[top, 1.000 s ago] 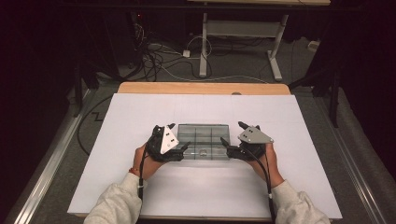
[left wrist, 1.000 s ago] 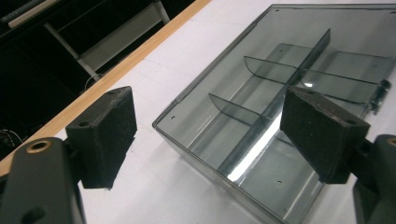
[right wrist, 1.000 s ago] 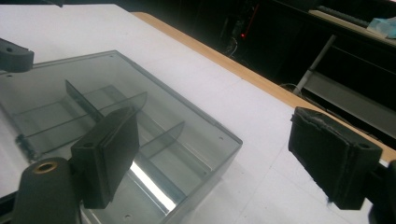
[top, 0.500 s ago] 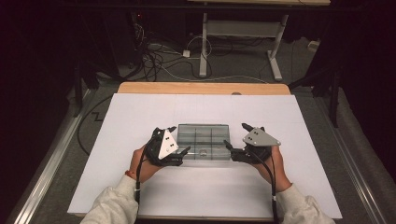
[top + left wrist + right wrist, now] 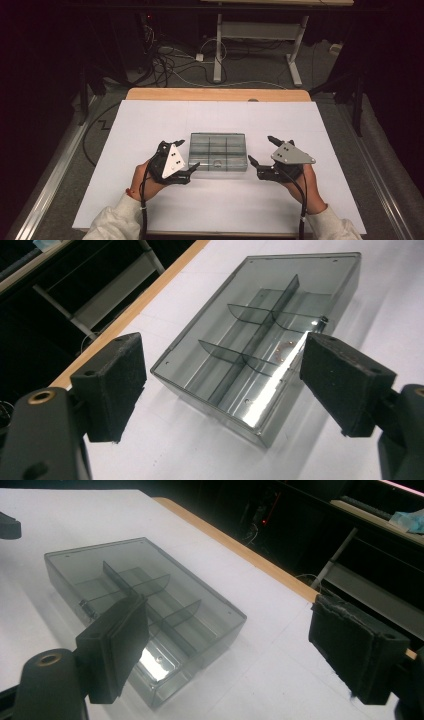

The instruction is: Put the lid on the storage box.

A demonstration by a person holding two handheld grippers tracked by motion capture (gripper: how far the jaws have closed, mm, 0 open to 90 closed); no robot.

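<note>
In the high view the clear box (image 5: 218, 151) lay closed on the table (image 5: 150, 120) between the left gripper (image 5: 184, 156) and right gripper (image 5: 263, 150), and in both gripper views the jaws stood apart beside it, so gripping it seemed next.

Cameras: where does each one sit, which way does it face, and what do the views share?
High view: above the person's side, facing forward and down on the table; both hands, left gripper and right gripper show.
Left gripper view: rides the left gripper, looking along its open jaws at the box.
Right gripper view: rides the right gripper, jaws open, facing the box from its other end.
Shared: all three show the clear divided box.
</note>
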